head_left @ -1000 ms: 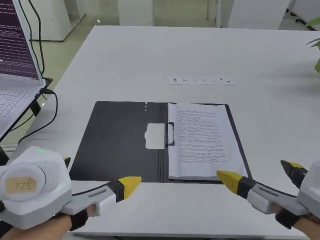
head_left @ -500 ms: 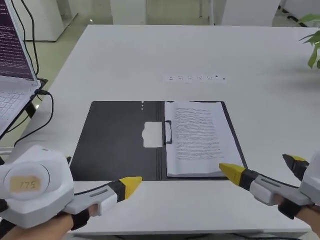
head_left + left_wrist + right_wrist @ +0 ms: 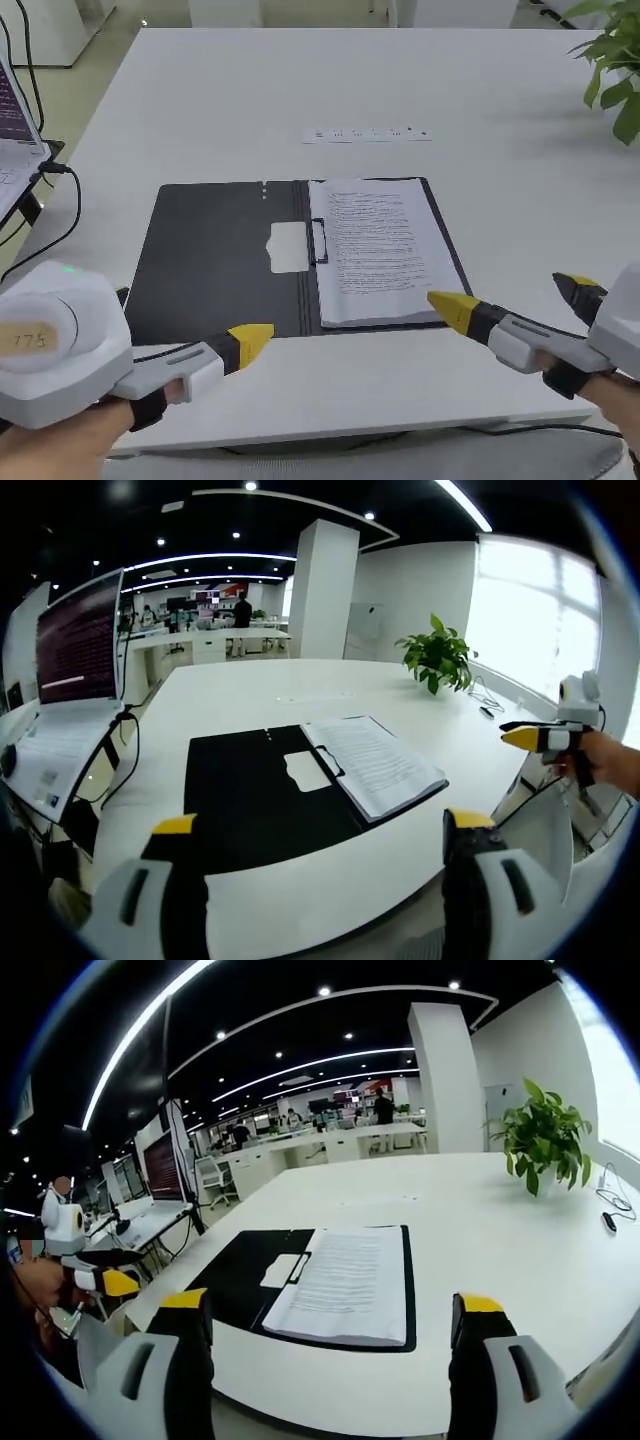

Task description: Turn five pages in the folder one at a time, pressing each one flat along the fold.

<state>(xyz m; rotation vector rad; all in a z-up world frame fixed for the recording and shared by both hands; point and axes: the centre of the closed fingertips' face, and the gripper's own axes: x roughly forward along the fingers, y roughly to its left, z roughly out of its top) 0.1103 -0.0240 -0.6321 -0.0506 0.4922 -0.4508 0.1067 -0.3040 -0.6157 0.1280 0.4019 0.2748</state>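
A black folder (image 3: pixel 225 260) lies open on the white table, with a clip (image 3: pixel 315 242) at its fold. A stack of printed pages (image 3: pixel 378 250) rests flat on its right half. My left gripper (image 3: pixel 185 320) hovers open at the table's near edge, in front of the folder's left half, touching nothing. In front of the pages' lower right corner my right gripper (image 3: pixel 515 297) is open too, with nothing between its fingers. The left gripper view has the folder (image 3: pixel 250 790) and pages (image 3: pixel 375 765) beyond its spread jaws. Ahead of the right gripper (image 3: pixel 330 1302) lie the pages (image 3: pixel 345 1280).
A laptop (image 3: pixel 10 130) on a stand sits at the far left, and its cable (image 3: pixel 62 205) hangs near the table edge. A white strip (image 3: pixel 368 133) lies behind the folder. A potted plant (image 3: pixel 610 70) stands at the far right.
The head view has shifted, so the folder sits higher and further left in the picture. Both grippers stay open in front of it, and no page has moved.
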